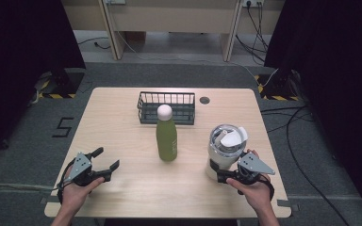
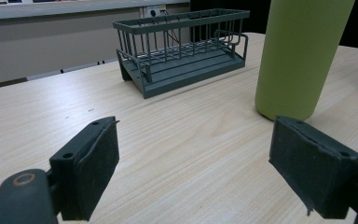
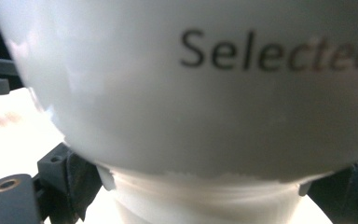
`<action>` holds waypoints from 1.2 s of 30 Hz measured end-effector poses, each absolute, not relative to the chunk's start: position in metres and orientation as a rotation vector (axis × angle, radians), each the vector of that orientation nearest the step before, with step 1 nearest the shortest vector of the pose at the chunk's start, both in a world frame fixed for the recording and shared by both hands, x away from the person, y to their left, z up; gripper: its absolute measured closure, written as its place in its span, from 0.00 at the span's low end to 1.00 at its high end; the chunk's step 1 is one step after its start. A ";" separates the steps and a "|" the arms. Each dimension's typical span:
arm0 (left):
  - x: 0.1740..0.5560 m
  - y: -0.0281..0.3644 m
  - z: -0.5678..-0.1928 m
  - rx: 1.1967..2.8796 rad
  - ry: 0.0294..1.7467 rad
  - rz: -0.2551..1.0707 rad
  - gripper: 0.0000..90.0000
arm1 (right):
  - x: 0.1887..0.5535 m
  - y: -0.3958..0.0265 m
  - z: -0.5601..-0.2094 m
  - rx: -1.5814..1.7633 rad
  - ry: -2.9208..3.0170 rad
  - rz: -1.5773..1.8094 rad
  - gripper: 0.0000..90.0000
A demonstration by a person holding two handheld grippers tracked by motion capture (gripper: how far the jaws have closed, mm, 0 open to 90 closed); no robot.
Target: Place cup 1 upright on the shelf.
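Note:
A white tumbler (image 1: 224, 143) with a clear lid and a white flip tab is at the front right of the table (image 1: 122, 117). My right gripper (image 1: 217, 172) is shut on its narrow lower part. In the right gripper view the tumbler (image 3: 205, 93) carries dark lettering, and my right gripper (image 3: 205, 196) has one pad on each side of the base. I cannot tell whether the base touches the table. My left gripper (image 1: 107, 157) stands open over the front left, with nothing between its pads. A green bottle (image 1: 167, 139) with a white cap stands upright mid-table.
A dark wire basket (image 1: 166, 95) sits at the back centre, behind the bottle. In the left gripper view, bare wood lies between my left gripper (image 2: 196, 140) and the basket (image 2: 182, 51), and the bottle (image 2: 298, 56) is close at the right. A round dark grommet (image 1: 204, 100) is in the back right.

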State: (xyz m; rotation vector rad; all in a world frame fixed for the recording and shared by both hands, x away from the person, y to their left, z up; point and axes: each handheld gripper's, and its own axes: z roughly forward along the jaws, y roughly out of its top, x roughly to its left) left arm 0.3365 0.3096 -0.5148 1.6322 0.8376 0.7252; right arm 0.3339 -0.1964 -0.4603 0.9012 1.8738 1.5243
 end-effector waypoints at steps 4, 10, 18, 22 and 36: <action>0.337 0.310 -0.515 1.631 0.839 0.723 0.17 | 0.337 -0.196 -0.456 0.900 1.866 1.522 0.11; 0.337 0.309 -0.515 1.631 0.838 0.719 0.17 | 0.346 -0.195 -0.449 0.909 1.851 1.525 0.11; 0.337 0.310 -0.516 1.623 0.844 0.709 0.17 | 0.360 -0.194 -0.441 0.912 1.824 1.532 0.11; 0.337 0.310 -0.516 1.624 0.844 0.709 0.17 | 0.366 -0.193 -0.437 0.915 1.809 1.537 0.11; 0.337 0.310 -0.516 1.628 0.837 0.710 0.18 | 0.385 -0.192 -0.421 0.919 1.771 1.526 0.11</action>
